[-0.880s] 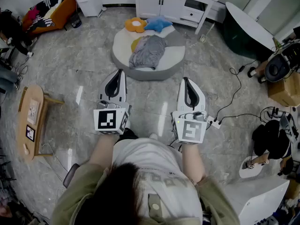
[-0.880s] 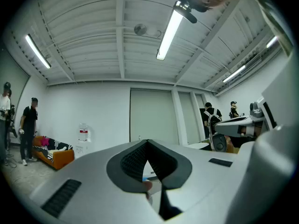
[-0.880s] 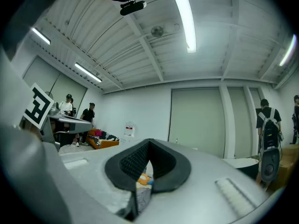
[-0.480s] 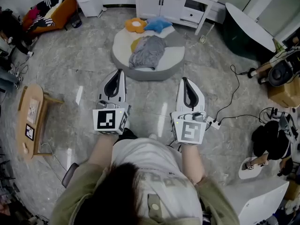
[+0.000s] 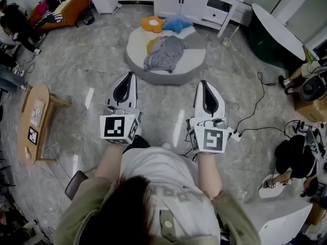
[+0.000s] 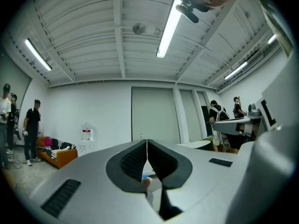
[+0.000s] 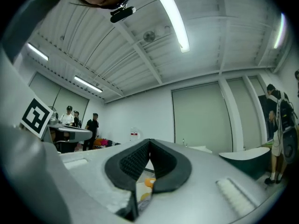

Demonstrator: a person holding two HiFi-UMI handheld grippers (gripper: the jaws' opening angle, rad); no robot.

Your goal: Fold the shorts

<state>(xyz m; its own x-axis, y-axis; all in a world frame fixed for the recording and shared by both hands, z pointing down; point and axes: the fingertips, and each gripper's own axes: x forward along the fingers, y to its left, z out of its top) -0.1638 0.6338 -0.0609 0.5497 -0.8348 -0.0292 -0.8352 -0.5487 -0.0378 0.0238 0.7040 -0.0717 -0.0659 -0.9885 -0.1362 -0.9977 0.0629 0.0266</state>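
Observation:
Grey shorts (image 5: pixel 164 54) lie crumpled on a round white floor cushion (image 5: pixel 191 63) ahead of me in the head view. My left gripper (image 5: pixel 130 75) and right gripper (image 5: pixel 203 83) are held level side by side, short of the cushion and well above the floor. Both are shut with nothing between the jaws. In the left gripper view the left gripper (image 6: pixel 147 142) shows its pads pressed together against the far wall. The right gripper (image 7: pixel 150 142) looks the same in its own view, with a bit of the cushion showing below the pads.
An orange flower pillow (image 5: pixel 154 23) and a blue pillow (image 5: pixel 179 24) lie at the cushion's far edge. A white cabinet (image 5: pixel 196 4) stands behind. A small wooden table (image 5: pixel 33 121) is at left, a power strip with cable (image 5: pixel 236 133) at right. People (image 6: pixel 32 129) stand by an orange sofa (image 5: pixel 61 9).
The cushion and shorts have slid slightly nearer and lower in the head view as the person steps forward. Both grippers stay shut in the same pose.

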